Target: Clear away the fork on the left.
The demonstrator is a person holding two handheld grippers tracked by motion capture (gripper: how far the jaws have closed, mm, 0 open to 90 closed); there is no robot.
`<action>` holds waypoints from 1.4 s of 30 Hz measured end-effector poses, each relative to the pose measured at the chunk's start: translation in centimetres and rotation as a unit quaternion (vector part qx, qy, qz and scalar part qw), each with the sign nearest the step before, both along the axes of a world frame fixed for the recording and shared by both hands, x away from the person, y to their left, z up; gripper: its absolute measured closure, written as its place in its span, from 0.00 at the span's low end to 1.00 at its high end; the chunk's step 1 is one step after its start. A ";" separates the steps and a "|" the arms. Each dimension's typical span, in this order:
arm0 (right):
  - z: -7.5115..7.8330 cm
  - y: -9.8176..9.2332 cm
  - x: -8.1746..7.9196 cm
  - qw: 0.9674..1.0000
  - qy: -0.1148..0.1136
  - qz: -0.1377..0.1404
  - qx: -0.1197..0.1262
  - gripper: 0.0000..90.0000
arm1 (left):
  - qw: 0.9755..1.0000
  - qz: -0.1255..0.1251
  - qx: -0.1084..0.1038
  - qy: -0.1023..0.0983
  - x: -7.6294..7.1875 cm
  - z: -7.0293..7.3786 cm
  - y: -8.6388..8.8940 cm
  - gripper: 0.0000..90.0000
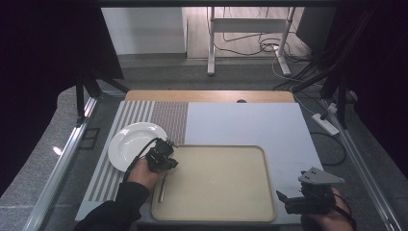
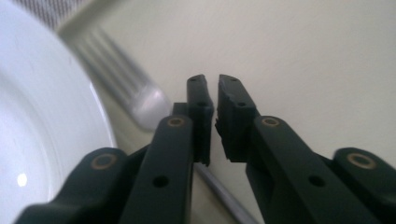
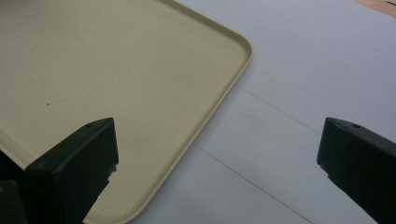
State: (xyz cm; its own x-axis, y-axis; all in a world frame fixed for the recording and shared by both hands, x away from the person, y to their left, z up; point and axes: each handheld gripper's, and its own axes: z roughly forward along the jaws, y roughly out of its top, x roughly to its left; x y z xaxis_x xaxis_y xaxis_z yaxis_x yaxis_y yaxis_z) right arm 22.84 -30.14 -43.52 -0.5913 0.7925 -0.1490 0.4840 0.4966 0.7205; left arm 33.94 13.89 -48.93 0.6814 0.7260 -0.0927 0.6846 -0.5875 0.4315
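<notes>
A silver fork lies on the beige tray near its left rim, its handle running toward the front edge. My left gripper hovers just over the fork's neck. Its jaws stand a narrow slit apart with nothing between them. In the high view the left gripper sits at the tray's left rim, beside the white plate. The plate is bare. My right gripper is wide open and holds nothing, off the tray's front right corner, over the white mat. It rests there in the high view too.
A striped placemat lies under the plate on the left. The white mat covers the table's far half. A wooden edge marks the back. Beyond it are desk legs and cables on the floor.
</notes>
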 end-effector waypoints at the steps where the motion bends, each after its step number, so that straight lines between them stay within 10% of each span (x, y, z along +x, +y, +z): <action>1: 0.0 0.0 0.0 1.000 0.000 0.000 0.001 0.00 | 1.000 -0.001 -0.002 -0.005 -0.1 0.2 0.0 0.86; 12: 0.0 0.0 0.0 1.000 0.001 0.000 0.001 0.00 | 0.997 -0.003 -0.067 -0.023 -0.2 1.0 1.5 0.51; 21: 0.0 0.0 0.0 1.000 0.001 0.001 0.001 0.00 | 0.997 -0.002 -0.072 -0.036 -0.7 1.3 2.1 0.26; 42: 0.0 0.0 0.0 1.000 0.001 -0.001 0.002 0.00 | 0.992 -0.002 -0.118 -0.054 -2.2 2.3 3.9 0.05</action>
